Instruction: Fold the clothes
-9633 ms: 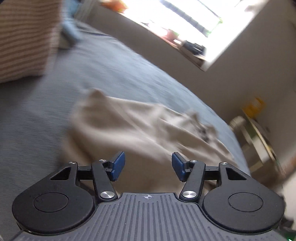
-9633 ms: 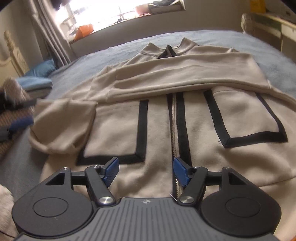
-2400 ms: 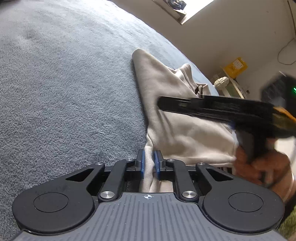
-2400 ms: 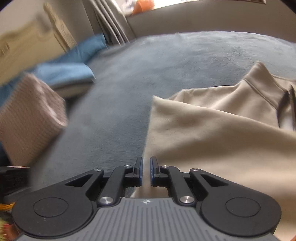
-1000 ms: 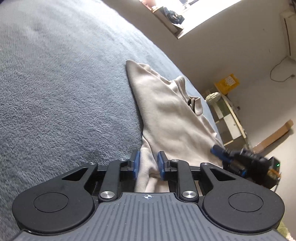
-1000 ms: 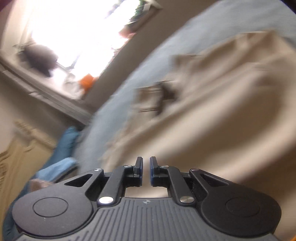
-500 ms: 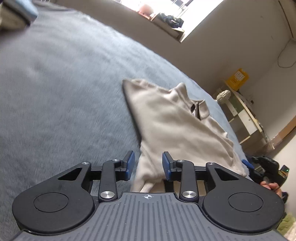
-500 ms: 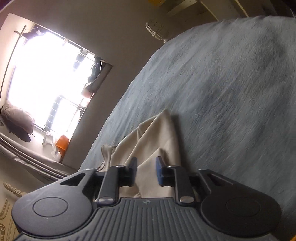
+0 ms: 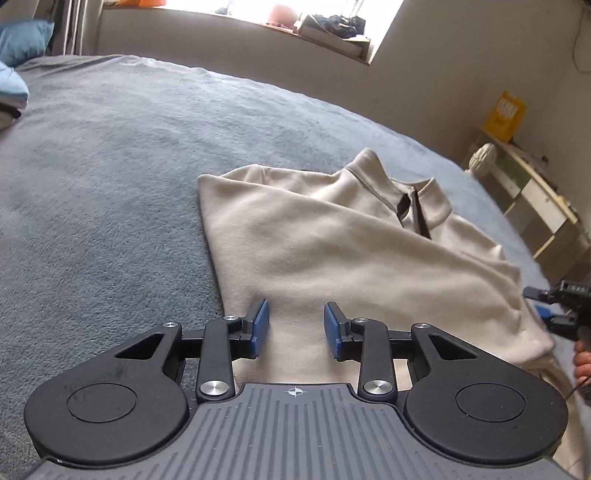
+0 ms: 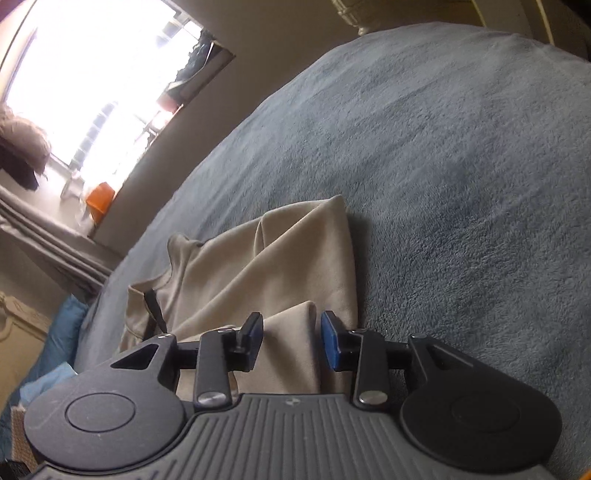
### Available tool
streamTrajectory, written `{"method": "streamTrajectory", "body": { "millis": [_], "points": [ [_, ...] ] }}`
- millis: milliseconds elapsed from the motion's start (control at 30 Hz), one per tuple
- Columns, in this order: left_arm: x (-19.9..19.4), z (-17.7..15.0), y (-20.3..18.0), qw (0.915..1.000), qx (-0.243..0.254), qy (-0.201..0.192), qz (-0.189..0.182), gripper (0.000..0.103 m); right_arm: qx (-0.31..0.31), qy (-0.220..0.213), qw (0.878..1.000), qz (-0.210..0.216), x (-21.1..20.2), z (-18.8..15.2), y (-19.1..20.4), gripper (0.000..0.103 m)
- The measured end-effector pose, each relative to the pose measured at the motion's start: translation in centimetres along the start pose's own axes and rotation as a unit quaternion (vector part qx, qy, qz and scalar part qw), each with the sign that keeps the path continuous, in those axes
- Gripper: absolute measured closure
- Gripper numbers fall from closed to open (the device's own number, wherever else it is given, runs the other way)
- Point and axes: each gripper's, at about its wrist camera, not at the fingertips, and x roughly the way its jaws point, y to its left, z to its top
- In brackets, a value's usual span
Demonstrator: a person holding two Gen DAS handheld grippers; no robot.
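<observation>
A beige zip jacket [image 9: 332, 243] lies folded on the grey-blue bed cover [image 9: 92, 166], its collar and dark zipper [image 9: 413, 214] at the far end. My left gripper [image 9: 295, 326] hovers open over the jacket's near left edge, with nothing between its blue pads. In the right wrist view the same jacket [image 10: 273, 266] shows its right side, and my right gripper [image 10: 291, 338] stands open over the near fold without gripping it. The right gripper [image 9: 554, 310] also shows at the right edge of the left wrist view, held by a hand [image 9: 583, 363].
Blue pillows [image 9: 18, 48] lie at the bed's far left. A window sill [image 9: 321, 29] with clutter runs along the back wall. A pale shelf unit [image 9: 532, 199] with a yellow bag [image 9: 506, 114] stands right of the bed. An orange object [image 10: 99, 201] sits by the window.
Both grippers have opened and let go of the jacket, which now lies flat and folded. The left gripper has drawn back a little; the right one has steadied at the jacket's right side.
</observation>
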Motion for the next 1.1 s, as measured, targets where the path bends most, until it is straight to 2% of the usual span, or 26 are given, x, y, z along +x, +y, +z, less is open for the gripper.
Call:
{"method": "streamTrajectory", "body": {
  "millis": [67, 200, 233, 300, 400, 567, 700, 767, 867, 933, 967, 1033, 1100],
  "points": [
    [0.1, -0.1, -0.1, 1.0000, 0.008, 0.000, 0.003, 0.071, -0.007, -0.016, 1.000, 0.003, -0.7, 0.0, 0.1, 0.066],
    [0.4, -0.3, -0.5, 0.9997, 0.021, -0.002, 0.010, 0.071, -0.018, 0.005, 1.000, 0.012, -0.1, 0.0, 0.3, 0.068],
    [0.4, -0.3, -0.6, 0.9997, 0.023, -0.003, 0.012, 0.071, -0.024, 0.006, 1.000, 0.015, -0.1, 0.1, 0.5, 0.073],
    [0.5, -0.4, -0.7, 0.9995, 0.027, -0.006, 0.015, 0.071, -0.035, 0.006, 0.999, 0.021, -0.1, 0.1, 0.9, 0.098],
    [0.6, -0.4, -0.9, 0.9993, 0.031, -0.009, 0.019, 0.071, -0.046, 0.004, 0.999, 0.027, 0.0, 0.3, 1.5, 0.098],
    [0.8, -0.2, -1.0, 0.9993, 0.028, -0.011, 0.023, 0.071, -0.031, -0.015, 0.999, 0.029, 0.8, 0.8, 1.7, 0.098],
    [0.9, -0.1, -1.0, 0.9992, 0.031, -0.010, 0.022, 0.071, -0.028, -0.036, 0.999, 0.021, -0.4, 0.7, 1.6, 0.098],
    [0.9, -0.1, -1.0, 0.9992, 0.033, -0.009, 0.020, 0.071, -0.027, -0.047, 0.998, 0.017, -1.0, 0.5, 1.6, 0.094],
    [0.4, 0.2, -1.2, 0.9990, 0.038, -0.014, 0.021, 0.071, -0.025, -0.062, 0.998, 0.011, -2.0, 0.4, 1.5, 0.083],
    [-0.3, 0.2, -1.7, 0.9980, 0.055, -0.028, 0.018, 0.071, -0.024, -0.073, 0.997, 0.007, -2.7, 0.3, 1.4, 0.083],
    [-0.6, 0.2, -2.0, 0.9972, 0.064, -0.035, 0.016, 0.071, -0.045, -0.080, 0.996, 0.005, -3.3, 0.0, 2.4, 0.083],
    [-0.9, -0.1, -2.9, 0.9952, 0.091, -0.035, 0.011, 0.071, -0.135, -0.076, 0.988, -0.007, -4.1, -1.5, 6.1, 0.083],
    [-0.5, -0.7, -3.7, 0.9936, 0.112, -0.014, 0.009, 0.071, -0.236, -0.053, 0.970, -0.020, -3.6, -4.2, 9.6, 0.083]
  ]
}}
